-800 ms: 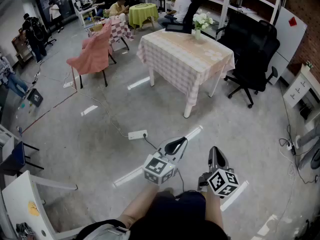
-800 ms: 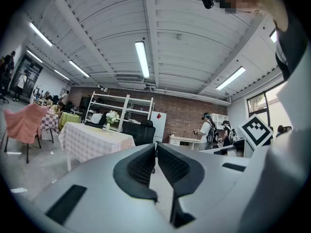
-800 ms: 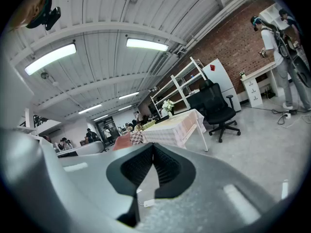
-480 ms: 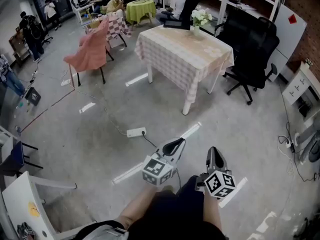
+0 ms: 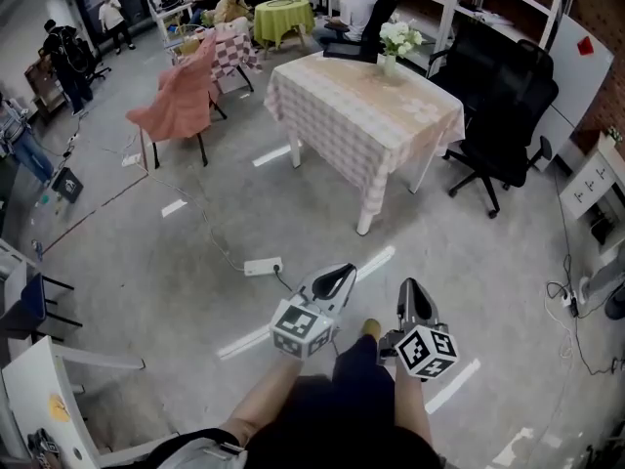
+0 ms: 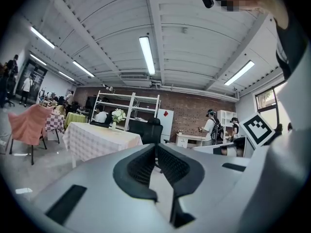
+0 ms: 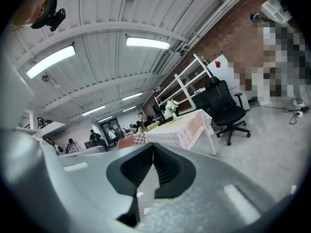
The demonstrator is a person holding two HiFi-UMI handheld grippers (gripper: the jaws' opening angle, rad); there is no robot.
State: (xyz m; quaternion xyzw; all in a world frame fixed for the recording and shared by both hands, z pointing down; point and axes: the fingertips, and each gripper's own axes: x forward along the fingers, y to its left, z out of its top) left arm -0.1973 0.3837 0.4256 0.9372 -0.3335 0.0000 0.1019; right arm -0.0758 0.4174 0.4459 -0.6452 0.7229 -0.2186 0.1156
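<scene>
You hold the left gripper [image 5: 336,281] and right gripper [image 5: 411,297], jaws pressed together and empty, well short of the square pink-checked cloth-covered table [image 5: 363,115]; the white plastic power strip [image 5: 262,266] lies on the floor before that table.

the left gripper [image 6: 155,148] and right gripper [image 7: 153,150] have matt grey plastic shells with black, ribbed, rubbery-looking pads [image 6: 142,166]. the floor [image 5: 146,252] is smooth grey concrete with a dull sheen. the checked cloth [image 5: 366,115] and pink fabric [image 5: 181,106] look soft and matt.
</scene>
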